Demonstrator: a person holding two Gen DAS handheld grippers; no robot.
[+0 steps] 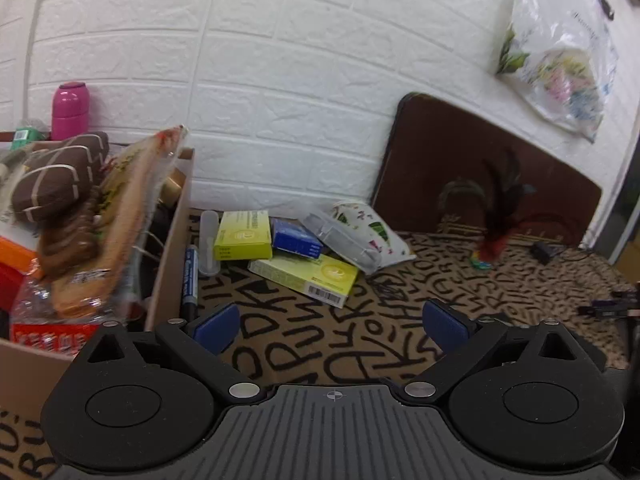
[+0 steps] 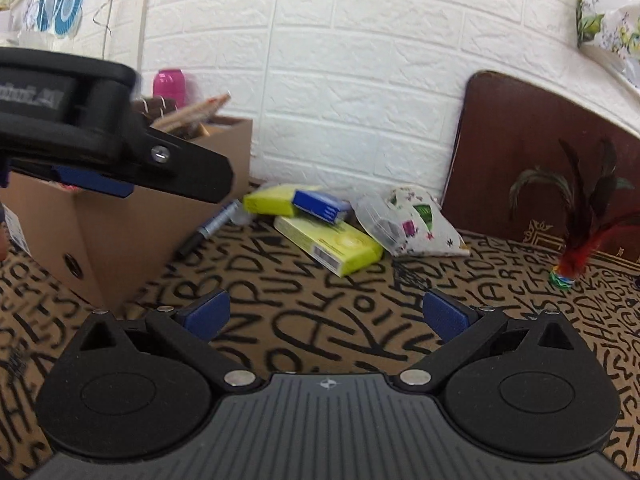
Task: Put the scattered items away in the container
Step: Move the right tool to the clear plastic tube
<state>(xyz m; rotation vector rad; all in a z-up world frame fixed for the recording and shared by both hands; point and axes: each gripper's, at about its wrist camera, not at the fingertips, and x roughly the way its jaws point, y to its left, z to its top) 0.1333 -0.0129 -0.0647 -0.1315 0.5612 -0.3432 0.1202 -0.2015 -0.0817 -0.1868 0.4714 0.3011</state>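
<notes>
A cardboard box [image 1: 170, 256] [image 2: 120, 240] stands at the left, filled with snack packs and a bottle. Beside it against the wall lie a marker [image 1: 191, 276] [image 2: 208, 226], a clear tube [image 1: 209, 240], two yellow-green boxes [image 1: 304, 276] [image 2: 332, 246], a blue box [image 1: 296, 242] [image 2: 320, 202] and a patterned pouch [image 1: 368, 236] [image 2: 416, 224]. A feather shuttlecock [image 1: 494, 236] [image 2: 576, 248] stands at the right. My left gripper [image 1: 332, 320] is open and empty, short of the pile; it also shows in the right wrist view [image 2: 120, 160]. My right gripper [image 2: 326, 312] is open and empty.
The surface is a tan cloth with black letters [image 1: 320, 344]. A white brick wall is behind. A dark brown board [image 1: 460, 168] [image 2: 520, 152] leans on the wall at the right. A pink flask [image 1: 70, 110] stands behind the box. Black cables [image 1: 560, 252] lie at far right.
</notes>
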